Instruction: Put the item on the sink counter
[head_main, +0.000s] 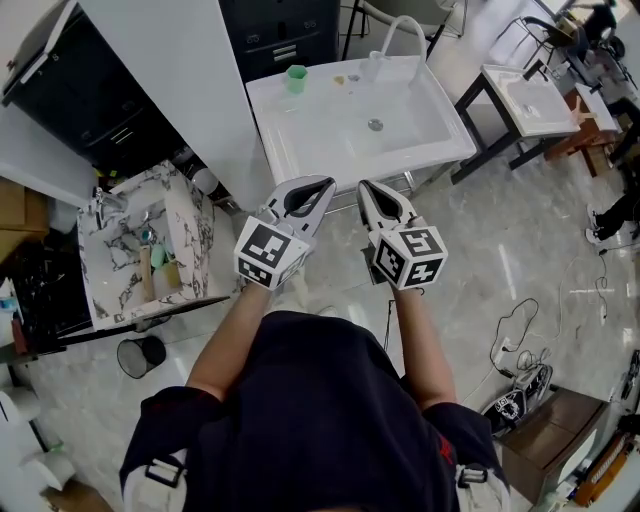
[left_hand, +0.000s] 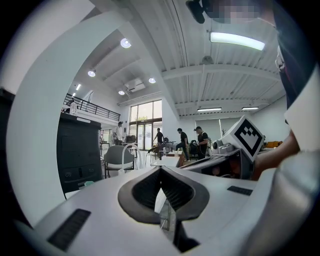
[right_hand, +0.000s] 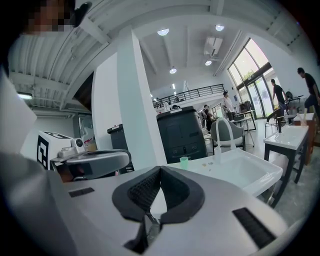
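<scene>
Person: stands facing the sink table (head_main: 290, 130), arms stretched forward, one gripper in each hand, side by side and close together.
Left gripper (head_main: 322, 185): held about level, pointing toward the front edge of the sink table and short of it.
Left fingers (left_hand: 146, 189): closed together tip to tip in the left gripper view, with nothing between them.
Right gripper (head_main: 366, 188): just beside the left one, pointing the same way.
Right fingers (right_hand: 143, 192): pressed together at the tips in the right gripper view, empty.
Green cup (head_main: 296, 78): upright on the back left corner of the sink table, well apart from both grippers.
Faucet (head_main: 400, 35): white and arched, at the back right of the basin.
Small bits (head_main: 345, 78): a few lie on the back rim between the green cup and the faucet; too small to name.
Drain (head_main: 375, 125): in the middle of the basin.
Marbled unit (head_main: 195, 225): on the person's left, open at the top, with small things inside.
Black bin (head_main: 140, 355): on the floor in front of the marbled unit.
Second sink (head_main: 530, 100): off to the right on dark legs.
</scene>
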